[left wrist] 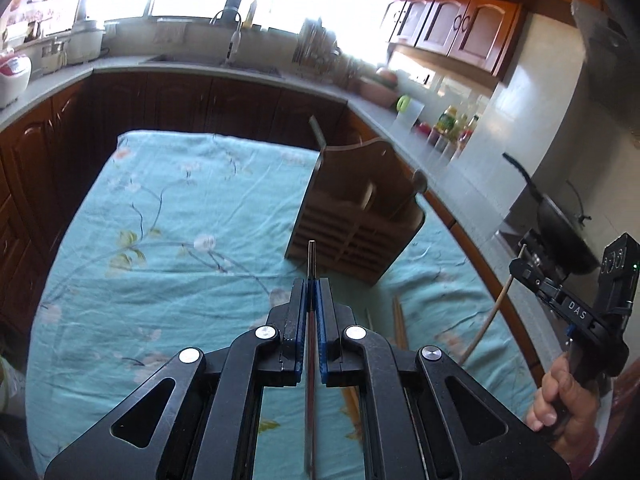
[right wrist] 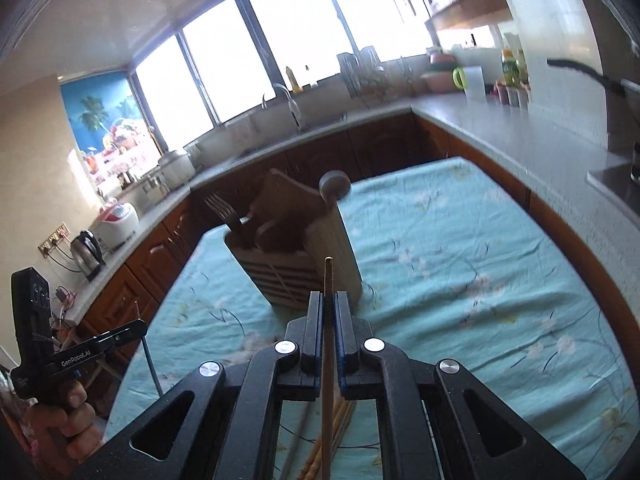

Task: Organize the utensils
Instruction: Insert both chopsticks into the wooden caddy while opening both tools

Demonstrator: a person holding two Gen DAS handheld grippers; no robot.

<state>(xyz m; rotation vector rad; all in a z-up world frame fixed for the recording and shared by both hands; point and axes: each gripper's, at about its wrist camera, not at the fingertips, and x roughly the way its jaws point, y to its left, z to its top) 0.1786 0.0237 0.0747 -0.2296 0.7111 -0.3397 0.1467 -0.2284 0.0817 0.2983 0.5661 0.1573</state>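
Observation:
My left gripper [left wrist: 312, 286] is shut on a thin metal chopstick [left wrist: 311, 256], whose tip sticks out past the blue pads. In front of it a wooden utensil holder [left wrist: 352, 216] stands on the teal floral tablecloth [left wrist: 168, 216]. My right gripper [right wrist: 329, 298] is shut on a wooden chopstick [right wrist: 328, 276], which points at the same holder [right wrist: 296, 256]. A fork [right wrist: 224, 208] and a spoon [right wrist: 335, 186] stand in the holder. Each view shows the other gripper at its edge, lifted above the cloth: the right gripper [left wrist: 518, 267] and the left gripper [right wrist: 140, 325]. Several loose chopsticks [left wrist: 400, 320] lie on the cloth.
A grey counter [right wrist: 500, 128] with wooden cabinets wraps around the table on three sides. It carries a sink with a tap [left wrist: 234, 40], a dish rack [right wrist: 360, 72], bottles [left wrist: 452, 120], a rice cooker [right wrist: 116, 220] and a kettle [right wrist: 86, 254]. A black wok [left wrist: 560, 224] sits at the right.

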